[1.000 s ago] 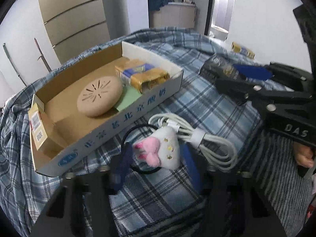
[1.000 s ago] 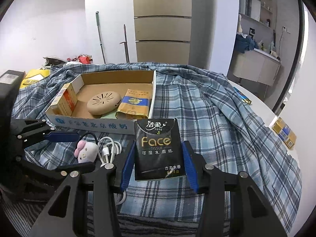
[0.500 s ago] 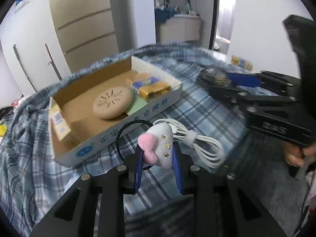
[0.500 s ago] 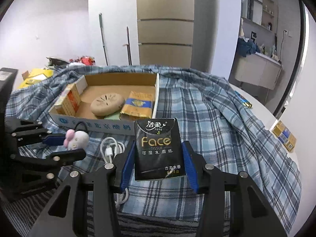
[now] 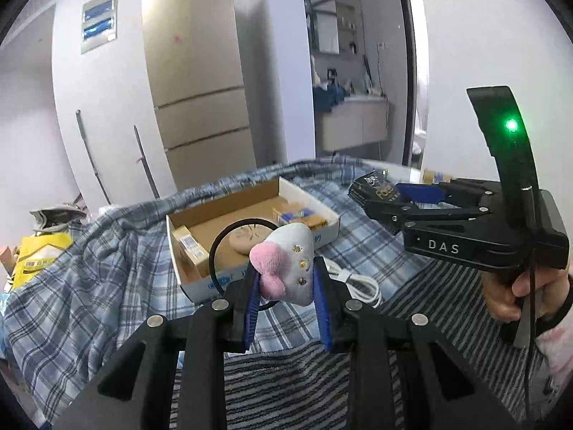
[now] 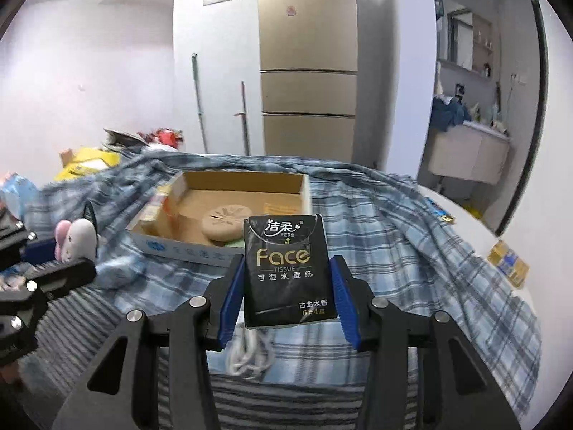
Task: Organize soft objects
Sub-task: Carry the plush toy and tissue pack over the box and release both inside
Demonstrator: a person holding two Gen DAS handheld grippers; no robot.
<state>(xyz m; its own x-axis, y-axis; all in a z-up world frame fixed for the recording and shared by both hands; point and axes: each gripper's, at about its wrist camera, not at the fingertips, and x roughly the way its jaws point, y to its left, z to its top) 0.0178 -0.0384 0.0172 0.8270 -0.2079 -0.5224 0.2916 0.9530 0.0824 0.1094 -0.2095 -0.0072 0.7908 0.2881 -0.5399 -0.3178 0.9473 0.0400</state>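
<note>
My left gripper [image 5: 286,279] is shut on a small white plush toy with a pink bow [image 5: 286,268] and a black loop, held in the air above the checked cloth. The toy also shows in the right wrist view [image 6: 77,240]. My right gripper [image 6: 288,286] is shut on a black tissue pack [image 6: 288,268], lifted in front of the cardboard box [image 6: 172,247]. The right gripper and pack show at the right of the left wrist view [image 5: 379,191]. The box [image 5: 200,286] holds a tan round disc [image 5: 247,238] and small packets.
A white coiled cable [image 5: 358,283] lies on the blue checked cloth [image 5: 89,286] by the box; it shows under the pack in the right wrist view [image 6: 250,354]. A striped cloth [image 5: 286,387] covers the near edge. Yellow bags [image 5: 39,254] lie far left.
My left gripper closed on the plush toy and lifted it off the cloth. Both grippers have risen and tilted up; the right one still holds the tissue pack.
</note>
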